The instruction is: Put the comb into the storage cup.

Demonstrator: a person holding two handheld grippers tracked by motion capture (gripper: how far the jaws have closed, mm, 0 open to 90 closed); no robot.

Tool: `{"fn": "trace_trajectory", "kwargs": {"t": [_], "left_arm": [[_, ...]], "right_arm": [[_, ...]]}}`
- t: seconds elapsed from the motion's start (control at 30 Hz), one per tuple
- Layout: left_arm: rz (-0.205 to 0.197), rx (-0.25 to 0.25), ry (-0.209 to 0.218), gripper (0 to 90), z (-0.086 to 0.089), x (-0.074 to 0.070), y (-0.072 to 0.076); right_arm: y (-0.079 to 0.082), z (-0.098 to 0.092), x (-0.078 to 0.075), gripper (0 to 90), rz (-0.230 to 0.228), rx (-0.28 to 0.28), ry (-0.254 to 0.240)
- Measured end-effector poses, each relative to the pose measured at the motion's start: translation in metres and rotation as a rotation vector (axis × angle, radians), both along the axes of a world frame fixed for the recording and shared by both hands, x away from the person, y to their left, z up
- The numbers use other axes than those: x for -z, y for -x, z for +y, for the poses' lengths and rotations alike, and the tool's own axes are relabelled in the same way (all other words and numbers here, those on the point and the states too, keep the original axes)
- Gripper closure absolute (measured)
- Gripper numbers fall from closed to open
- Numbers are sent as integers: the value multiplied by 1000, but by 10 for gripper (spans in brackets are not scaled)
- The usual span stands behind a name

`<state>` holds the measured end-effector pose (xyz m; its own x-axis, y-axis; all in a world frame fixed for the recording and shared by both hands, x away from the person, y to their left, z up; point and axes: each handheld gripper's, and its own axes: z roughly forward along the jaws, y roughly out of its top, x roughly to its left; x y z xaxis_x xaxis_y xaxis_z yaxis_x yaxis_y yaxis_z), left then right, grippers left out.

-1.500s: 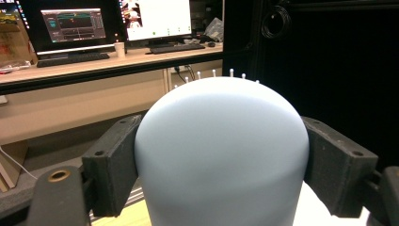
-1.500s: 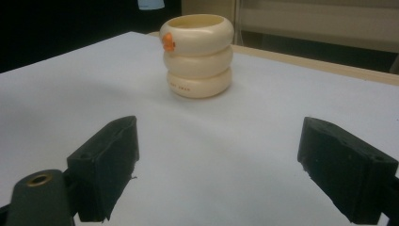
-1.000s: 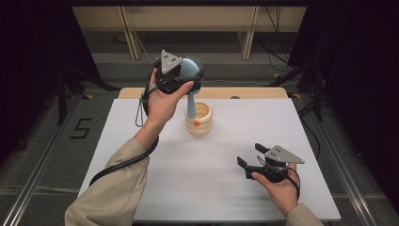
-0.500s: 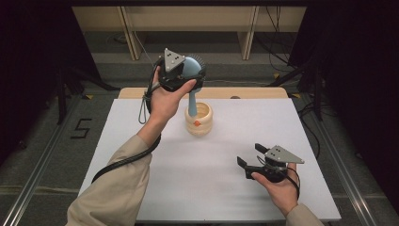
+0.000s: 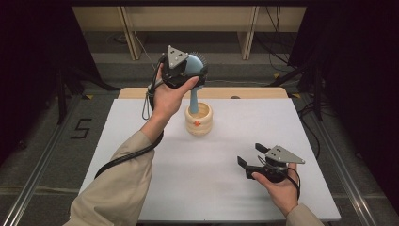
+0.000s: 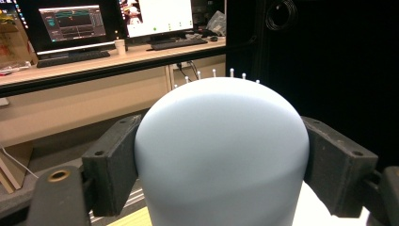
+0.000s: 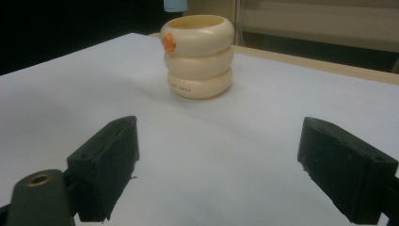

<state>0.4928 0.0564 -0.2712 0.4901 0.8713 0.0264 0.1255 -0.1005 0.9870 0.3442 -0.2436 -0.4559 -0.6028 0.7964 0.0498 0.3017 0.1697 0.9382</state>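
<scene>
My left gripper (image 5: 194, 71) is raised over the far side of the table, shut on the rounded head of a light-blue hairbrush (image 5: 197, 65). The left gripper view has the brush head (image 6: 221, 141) wedged between both pads (image 6: 113, 165), bristle tips showing behind it. The brush handle (image 5: 194, 101) hangs down, its end (image 7: 175, 4) just above a cream ribbed cup (image 5: 198, 120) with a small orange mark. My right gripper (image 5: 250, 154) rests low on the near right of the table, open and holding nothing, facing the cup (image 7: 200, 56).
The white table top (image 5: 141, 141) has a wooden strip (image 5: 263, 92) along its far edge. Beyond it stand a shelf unit and cables on the floor. A desk with monitors (image 6: 75, 23) lies behind the brush in the left gripper view.
The left gripper and brush have drifted slightly up and to the right above the cup. The right hand has stayed where it was.
</scene>
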Motion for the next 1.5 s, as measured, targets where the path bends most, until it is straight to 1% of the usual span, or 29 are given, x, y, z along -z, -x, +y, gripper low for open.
{"fn": "trace_trajectory", "kwargs": {"t": [0.27, 0.4, 0.57, 0.6, 0.63, 0.67, 0.83, 0.87, 0.9, 0.97, 1.0, 1.03, 1.07, 1.1, 1.13, 1.23, 1.27, 1.3, 1.33, 1.37, 1.47, 1.5], "left_arm": [[8, -2, 4, 198, -1, 2, -3], [5, -1, 3, 197, -2, 2, -4], [12, -9, -3, 198, -3, 3, -8], [12, -11, -3, 198, -3, 4, -9], [0, -11, -10, 198, -3, 4, -10], [12, -10, -5, 198, -3, 4, -10], [14, -13, -8, 198, -5, 6, -12], [2, -13, -14, 198, -4, 6, -13], [15, -13, -7, 197, -5, 7, -13], [18, -13, -9, 197, -6, 7, -14], [6, -14, -17, 197, -6, 7, -16], [20, -15, -11, 197, -6, 8, -15], [22, -16, -8, 197, -7, 9, -16], [10, -16, -18, 198, -6, 9, -17], [10, -16, -20, 198, -6, 10, -17], [12, -15, -21, 197, -7, 12, -18], [27, -13, -12, 197, -8, 13, -18], [15, -13, -23, 197, -8, 13, -19], [30, -12, -16, 198, -9, 14, -18], [19, -14, -25, 197, -8, 14, -20], [23, -15, -24, 197, -9, 16, -21], [38, -15, -18, 197, -10, 17, -21]], "right_arm": [[0, 0, 0, 138, -2, -3, 1], [0, 1, 0, 138, -1, -3, 2], [1, 0, 0, 138, -4, -3, 0], [1, 0, -1, 138, -3, -3, 1], [1, 0, -1, 138, -4, -3, 0], [1, 0, 0, 139, -5, -4, -1], [1, 0, -1, 138, -4, -3, -1], [1, 0, -1, 138, -5, -2, -3], [1, 0, -1, 138, -5, -2, -3], [1, 0, -1, 138, -7, -2, -2], [1, 0, -1, 138, -7, -2, -2], [1, 0, -1, 138, -8, -3, -3], [1, 0, -1, 138, -8, -4, -3], [1, 0, -1, 138, -7, -3, -2], [1, 0, -1, 138, -7, -4, -1], [1, 0, -1, 138, -8, -3, -2], [0, 0, -1, 138, -8, -4, 0], [1, 0, 0, 138, -8, -4, 1], [1, 0, 0, 138, -8, -4, 1], [1, 0, 0, 138, -8, -4, 1], [1, 0, 0, 138, -10, -5, 0], [1, 0, 0, 138, -9, -5, 1]]}}
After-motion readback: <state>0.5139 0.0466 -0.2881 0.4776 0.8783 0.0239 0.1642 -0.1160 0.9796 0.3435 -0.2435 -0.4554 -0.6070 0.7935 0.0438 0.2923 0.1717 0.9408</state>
